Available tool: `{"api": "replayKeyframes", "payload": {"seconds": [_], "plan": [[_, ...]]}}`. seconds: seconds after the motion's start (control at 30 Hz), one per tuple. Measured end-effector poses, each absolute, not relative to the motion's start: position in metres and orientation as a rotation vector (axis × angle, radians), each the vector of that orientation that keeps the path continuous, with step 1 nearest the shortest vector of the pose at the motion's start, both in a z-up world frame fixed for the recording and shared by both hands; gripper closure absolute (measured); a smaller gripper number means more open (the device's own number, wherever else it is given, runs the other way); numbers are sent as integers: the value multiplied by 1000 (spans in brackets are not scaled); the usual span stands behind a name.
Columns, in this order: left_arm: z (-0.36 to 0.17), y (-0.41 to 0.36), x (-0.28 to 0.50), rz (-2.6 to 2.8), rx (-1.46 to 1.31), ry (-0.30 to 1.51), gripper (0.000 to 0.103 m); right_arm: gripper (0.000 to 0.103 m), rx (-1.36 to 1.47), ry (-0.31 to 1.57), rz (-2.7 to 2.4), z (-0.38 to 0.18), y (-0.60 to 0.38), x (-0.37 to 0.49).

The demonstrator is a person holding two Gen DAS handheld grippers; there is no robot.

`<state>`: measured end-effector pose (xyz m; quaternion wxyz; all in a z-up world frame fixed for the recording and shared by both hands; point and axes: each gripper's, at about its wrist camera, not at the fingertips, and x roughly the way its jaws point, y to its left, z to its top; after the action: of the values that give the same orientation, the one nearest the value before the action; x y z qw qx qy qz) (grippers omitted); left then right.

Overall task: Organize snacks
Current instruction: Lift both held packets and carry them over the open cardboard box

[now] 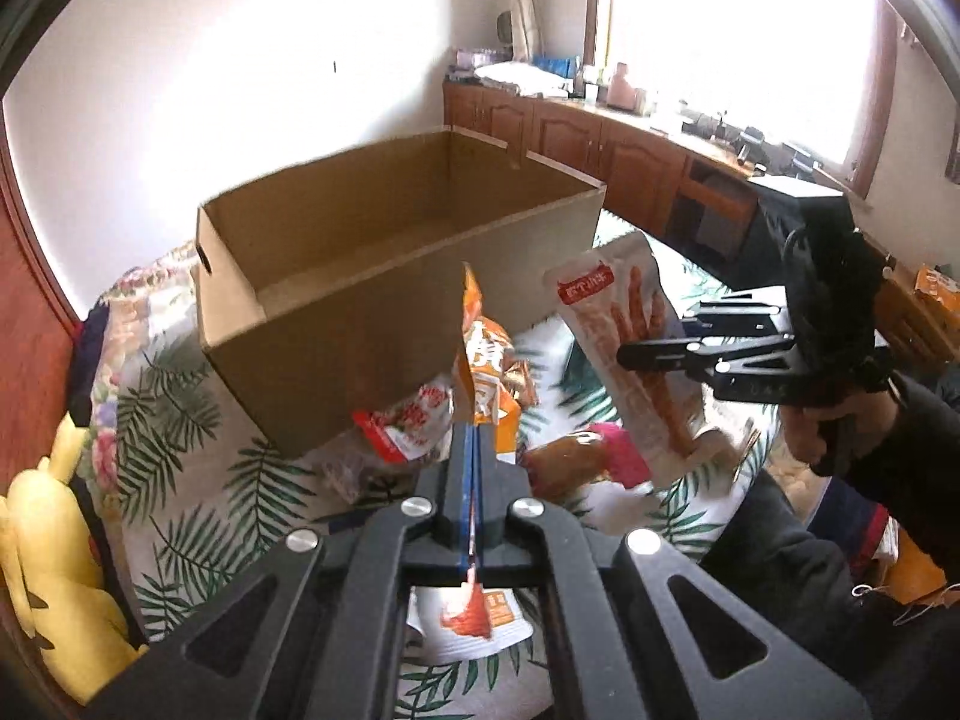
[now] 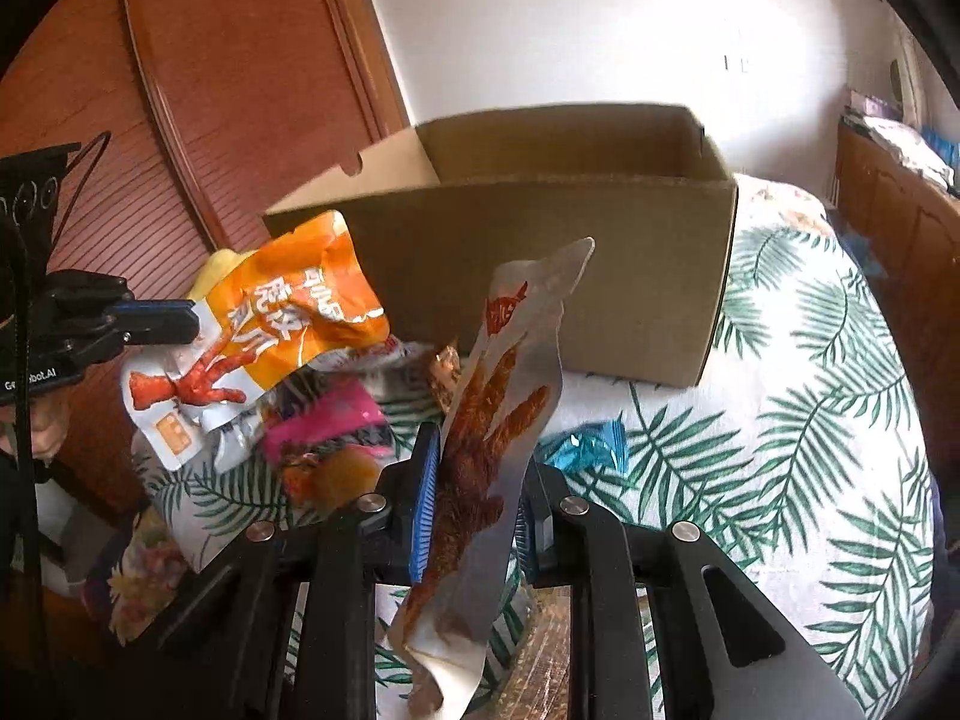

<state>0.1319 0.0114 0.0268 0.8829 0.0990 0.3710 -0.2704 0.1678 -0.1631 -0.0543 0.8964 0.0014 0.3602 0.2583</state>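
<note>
Left gripper [image 1: 474, 420] clamped on the orange packet [image 2: 288, 312], right gripper [image 2: 474, 480] on the silver packet [image 2: 498, 420]: either thin edge could slip short of the box [image 1: 384, 276].

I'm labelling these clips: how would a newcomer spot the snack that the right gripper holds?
Find the open cardboard box on the leaf-print cloth. In front of it, the right gripper is shut on a long silvery pouch, held upright. Unlike the orange packet beside it, it is narrow and pale, printed with a brown chicken foot.
</note>
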Motion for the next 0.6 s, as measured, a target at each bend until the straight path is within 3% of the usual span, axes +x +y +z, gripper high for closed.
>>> {"api": "replayKeyframes", "payload": {"seconds": [0.6], "plan": [[101, 14, 134, -552, 148, 605, 103, 83, -44, 595, 538, 14, -161, 161]]}}
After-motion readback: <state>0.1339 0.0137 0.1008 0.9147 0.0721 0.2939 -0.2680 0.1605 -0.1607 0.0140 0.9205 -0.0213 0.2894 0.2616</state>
